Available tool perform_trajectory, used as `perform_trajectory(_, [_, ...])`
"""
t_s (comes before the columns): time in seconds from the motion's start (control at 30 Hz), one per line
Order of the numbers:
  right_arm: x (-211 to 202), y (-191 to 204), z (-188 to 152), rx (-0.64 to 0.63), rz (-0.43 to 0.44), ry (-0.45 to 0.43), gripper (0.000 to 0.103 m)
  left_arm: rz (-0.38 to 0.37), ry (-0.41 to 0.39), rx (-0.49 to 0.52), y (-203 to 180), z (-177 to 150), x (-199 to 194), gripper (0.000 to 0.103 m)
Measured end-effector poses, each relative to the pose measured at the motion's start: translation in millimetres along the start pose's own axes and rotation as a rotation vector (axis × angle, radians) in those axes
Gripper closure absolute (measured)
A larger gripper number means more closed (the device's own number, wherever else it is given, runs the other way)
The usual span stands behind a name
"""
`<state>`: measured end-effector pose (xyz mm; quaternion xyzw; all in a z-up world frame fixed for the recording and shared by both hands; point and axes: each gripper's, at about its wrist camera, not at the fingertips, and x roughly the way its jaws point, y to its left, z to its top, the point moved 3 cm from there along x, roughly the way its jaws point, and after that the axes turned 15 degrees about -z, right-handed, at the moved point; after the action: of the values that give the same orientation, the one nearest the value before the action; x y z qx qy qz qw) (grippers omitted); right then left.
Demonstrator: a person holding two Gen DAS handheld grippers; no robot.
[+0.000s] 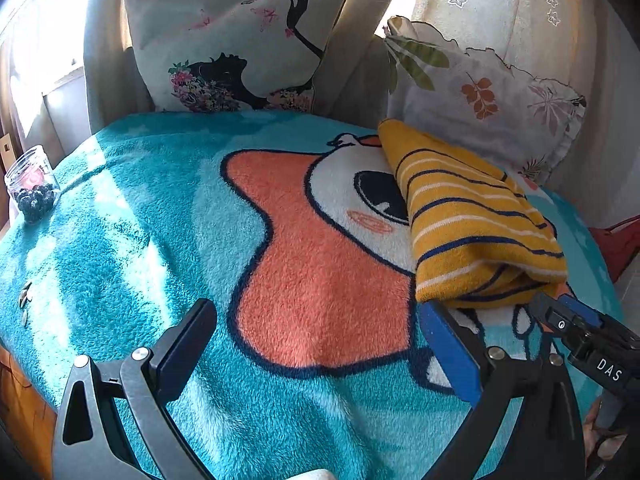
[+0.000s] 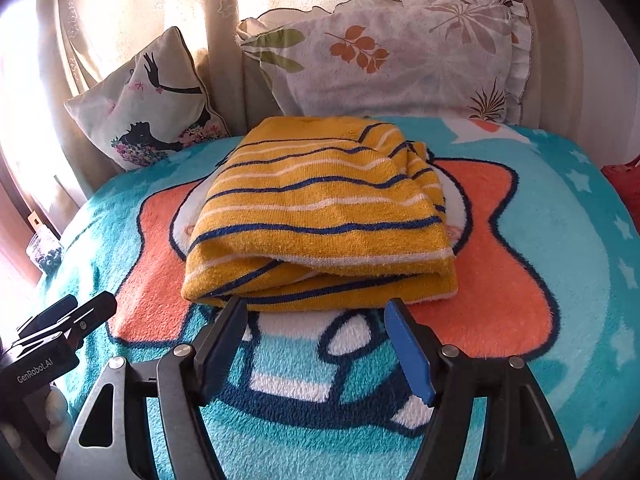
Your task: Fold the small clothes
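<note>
— Where does the garment lie from you?

— Left gripper (image 1: 320,344), jaws spread and empty: the folded striped garment (image 1: 476,220) sits at the frame's right. Right gripper (image 2: 316,340), also spread and empty: the bundle lies just ahead at centre frame, long axis crosswise. I judge my right nearer.

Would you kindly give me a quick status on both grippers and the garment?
Left gripper open, empty. Right gripper open, empty, at near edge of folded yellow striped knit garment. Garment lies on turquoise fleece blanket. Nothing in the way.
</note>
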<state>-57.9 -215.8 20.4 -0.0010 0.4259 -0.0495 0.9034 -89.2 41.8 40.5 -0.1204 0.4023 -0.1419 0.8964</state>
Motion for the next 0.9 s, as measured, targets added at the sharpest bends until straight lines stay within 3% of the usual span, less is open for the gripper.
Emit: perform_trajectory(0.9, [12, -11, -1, 0.017, -0.004, 0.023, 0.026, -0.056, 0.098, 0.011, -14, -14, 24, 0.002])
